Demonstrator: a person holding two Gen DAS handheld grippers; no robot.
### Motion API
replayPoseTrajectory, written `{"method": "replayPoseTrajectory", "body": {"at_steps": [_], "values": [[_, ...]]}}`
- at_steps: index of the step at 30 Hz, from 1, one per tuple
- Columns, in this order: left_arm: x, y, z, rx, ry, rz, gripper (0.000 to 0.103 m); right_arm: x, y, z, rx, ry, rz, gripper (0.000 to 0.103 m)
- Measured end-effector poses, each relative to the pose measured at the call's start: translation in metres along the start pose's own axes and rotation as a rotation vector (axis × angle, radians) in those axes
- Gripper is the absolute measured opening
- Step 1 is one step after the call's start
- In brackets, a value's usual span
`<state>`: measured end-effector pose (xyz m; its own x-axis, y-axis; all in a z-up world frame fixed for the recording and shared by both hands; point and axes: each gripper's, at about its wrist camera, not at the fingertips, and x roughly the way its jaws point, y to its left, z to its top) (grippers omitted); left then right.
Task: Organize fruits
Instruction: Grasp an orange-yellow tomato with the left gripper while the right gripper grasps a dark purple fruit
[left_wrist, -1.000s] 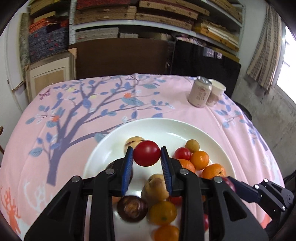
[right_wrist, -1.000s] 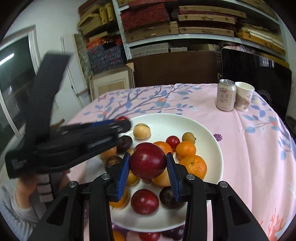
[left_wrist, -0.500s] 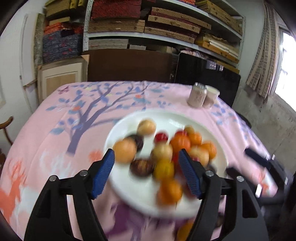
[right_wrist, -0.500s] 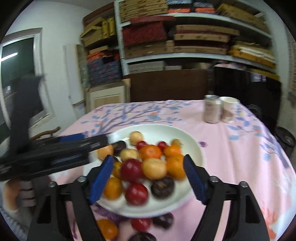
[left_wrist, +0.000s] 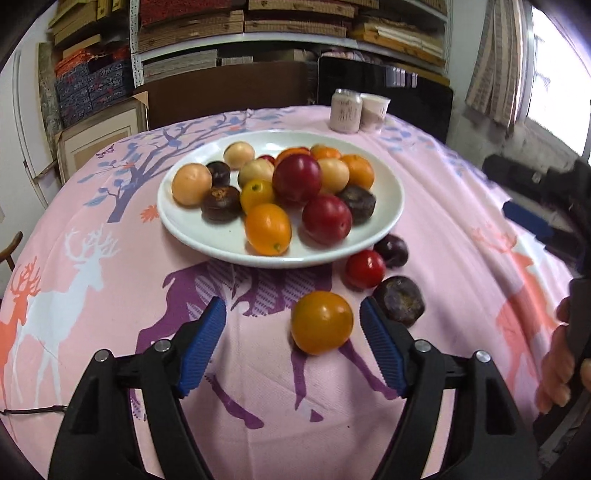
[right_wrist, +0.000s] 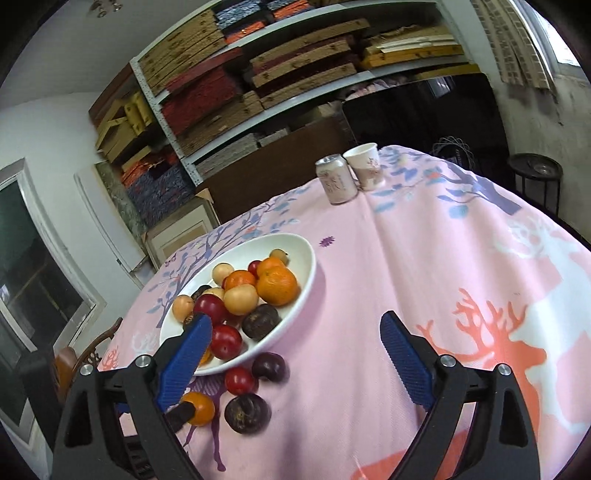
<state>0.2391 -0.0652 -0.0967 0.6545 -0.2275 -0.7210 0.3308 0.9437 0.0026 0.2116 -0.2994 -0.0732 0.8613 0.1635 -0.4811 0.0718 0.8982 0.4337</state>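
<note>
Now, from the left wrist view, the left hand-held gripper (left_wrist: 291, 345) points down over the near part of the table (left_wrist: 443, 229). Its jaws have just been opening and stand apart with nothing pressed between them. An orange fruit (left_wrist: 321, 322) lies on the pink cloth between the blue pads (left_wrist: 380, 350), nearer the right one and not touching it. It is nearly round, with no clear long axis. Just beyond the right pad sits a dark plum (left_wrist: 399, 301), then a red fruit (left_wrist: 365, 268) and a second dark fruit (left_wrist: 391, 250), both just beside the rim of the white plate (left_wrist: 391, 192). The plate carries a heap of red, orange, pale and dark fruit. One oval orange fruit (left_wrist: 268, 229) at the front lies with its long axis running from far left to near right. A can (left_wrist: 345, 110) and a paper cup (left_wrist: 373, 111) stand side by side at the far edge. At the right edge a hand (left_wrist: 557, 373) grips a black handle.

From the right wrist view, the right hand-held gripper (right_wrist: 295, 354) is rolled, so the table looks tilted. Its jaws have just been opening and stand wide, with only bare cloth between them. The plate (right_wrist: 306, 273) lies partly behind the left pad (right_wrist: 184, 362). Below its rim the red fruit (right_wrist: 241, 380), the two dark ones (right_wrist: 269, 366) (right_wrist: 246, 412) and the orange fruit (right_wrist: 199, 408) lie on the cloth.
</note>
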Motion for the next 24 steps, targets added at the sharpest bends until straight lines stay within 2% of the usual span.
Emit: {"method": "replayPoseTrajectory", "body": {"at_steps": [8,12,19,24], "values": [[0.014,0.002,-0.001,-0.011,0.054,-0.012,0.073,0.008,0.004,-0.003,-0.012,0.032,0.004,0.093],[0.016,0.004,0.0,-0.013,0.054,-0.007,0.073,0.01,0.004,-0.004,-0.01,0.046,0.006,0.093],[0.012,0.005,0.001,-0.014,0.036,-0.017,0.038,0.013,0.008,-0.006,-0.03,0.059,0.001,0.093],[0.01,0.006,0.001,-0.017,0.027,-0.013,0.037,0.017,0.009,-0.008,-0.042,0.078,-0.001,0.093]]}}
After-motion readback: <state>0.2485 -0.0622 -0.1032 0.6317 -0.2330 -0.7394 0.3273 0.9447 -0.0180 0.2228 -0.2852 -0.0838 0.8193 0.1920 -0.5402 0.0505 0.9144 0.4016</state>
